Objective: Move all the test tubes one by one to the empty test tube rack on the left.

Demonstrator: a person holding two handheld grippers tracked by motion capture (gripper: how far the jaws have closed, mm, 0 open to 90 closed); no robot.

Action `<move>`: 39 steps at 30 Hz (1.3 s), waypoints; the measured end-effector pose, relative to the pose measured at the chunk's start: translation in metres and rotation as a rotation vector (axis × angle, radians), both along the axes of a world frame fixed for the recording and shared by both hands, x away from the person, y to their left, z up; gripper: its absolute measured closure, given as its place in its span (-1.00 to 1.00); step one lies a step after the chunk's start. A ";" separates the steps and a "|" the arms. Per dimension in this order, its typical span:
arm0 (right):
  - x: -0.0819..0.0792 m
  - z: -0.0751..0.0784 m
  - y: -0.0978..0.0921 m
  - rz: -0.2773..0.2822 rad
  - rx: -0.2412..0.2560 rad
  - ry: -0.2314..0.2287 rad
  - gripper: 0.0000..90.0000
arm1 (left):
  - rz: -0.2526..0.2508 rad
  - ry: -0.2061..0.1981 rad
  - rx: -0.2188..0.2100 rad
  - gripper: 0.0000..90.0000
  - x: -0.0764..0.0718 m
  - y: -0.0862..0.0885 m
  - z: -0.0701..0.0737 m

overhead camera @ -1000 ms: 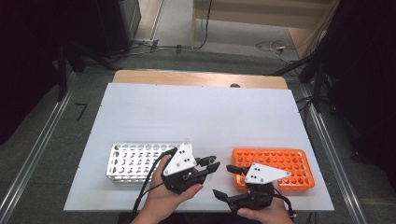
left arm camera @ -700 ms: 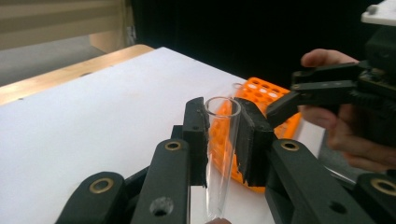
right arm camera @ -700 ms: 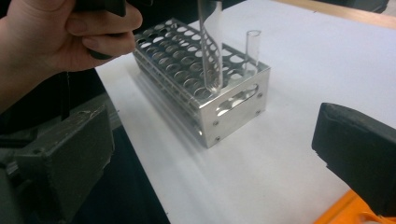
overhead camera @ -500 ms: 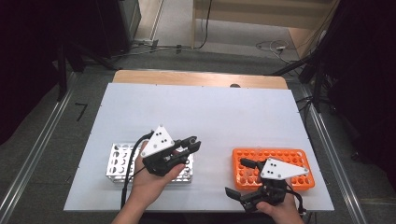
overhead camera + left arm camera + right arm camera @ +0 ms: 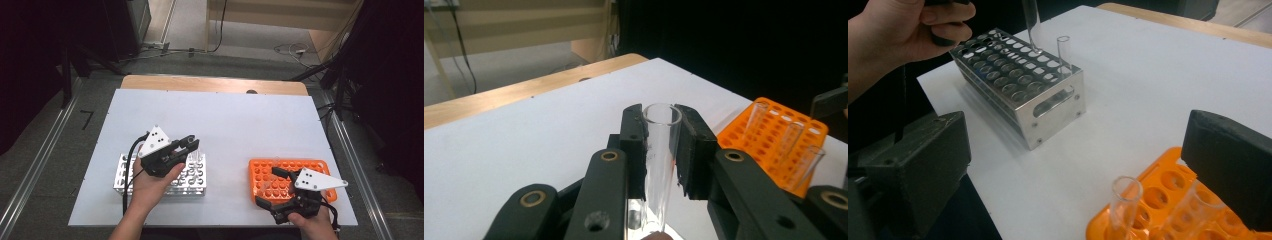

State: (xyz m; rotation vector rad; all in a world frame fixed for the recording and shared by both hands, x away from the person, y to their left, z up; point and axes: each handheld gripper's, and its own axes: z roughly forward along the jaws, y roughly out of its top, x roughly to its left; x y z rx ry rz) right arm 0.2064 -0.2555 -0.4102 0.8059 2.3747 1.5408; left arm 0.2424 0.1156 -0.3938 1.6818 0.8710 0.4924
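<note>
Left tool (image 5: pixel 189 145), pinching an upright tube (image 5: pixel 660 165), has swung over the steel rack (image 5: pixel 125 172); right tool (image 5: pixel 272 187) hangs spread at the orange rack (image 5: pixel 260 172).

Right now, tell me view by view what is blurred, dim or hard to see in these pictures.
High view: the white table is evenly lit, the surroundings dark; the clear tube at the left tool barely reads. Left gripper view: near jaws soft, the tube fairly sharp, black background. Right gripper view: both jaws blurred, the metal rack sharper, its side shaded.
</note>
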 end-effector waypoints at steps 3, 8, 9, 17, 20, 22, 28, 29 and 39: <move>0.001 0.000 -0.006 -0.016 0.002 0.000 -1.00 | 0.015 0.004 0.004 0.67 0.003 0.002 -0.004; 0.003 0.001 -0.016 -0.039 0.005 -0.001 -1.00 | 0.038 0.007 0.009 0.67 0.009 0.004 -0.011; 0.003 0.001 -0.017 -0.045 0.006 -0.002 -1.00 | 0.040 0.008 0.006 0.67 0.010 0.005 -0.013; 0.005 0.001 -0.024 -0.067 0.005 -0.002 -1.00 | 0.051 0.020 0.012 0.67 0.016 0.004 -0.024; 0.005 0.000 -0.025 -0.070 0.004 -0.001 -1.00 | 0.056 0.029 0.017 0.67 0.017 0.002 -0.028; 0.006 0.000 -0.026 -0.070 0.003 -0.003 -1.00 | 0.056 0.034 0.024 0.67 0.018 0.002 -0.030; 0.007 -0.001 -0.028 -0.075 -0.001 -0.003 -1.00 | 0.051 0.049 0.046 0.67 0.018 -0.001 -0.035; 0.007 -0.001 -0.028 -0.076 -0.002 -0.002 -1.00 | 0.050 0.051 0.048 0.67 0.018 -0.001 -0.036; 0.008 -0.003 -0.029 -0.080 -0.006 -0.006 -1.00 | 0.055 0.101 0.096 0.66 0.018 -0.003 -0.038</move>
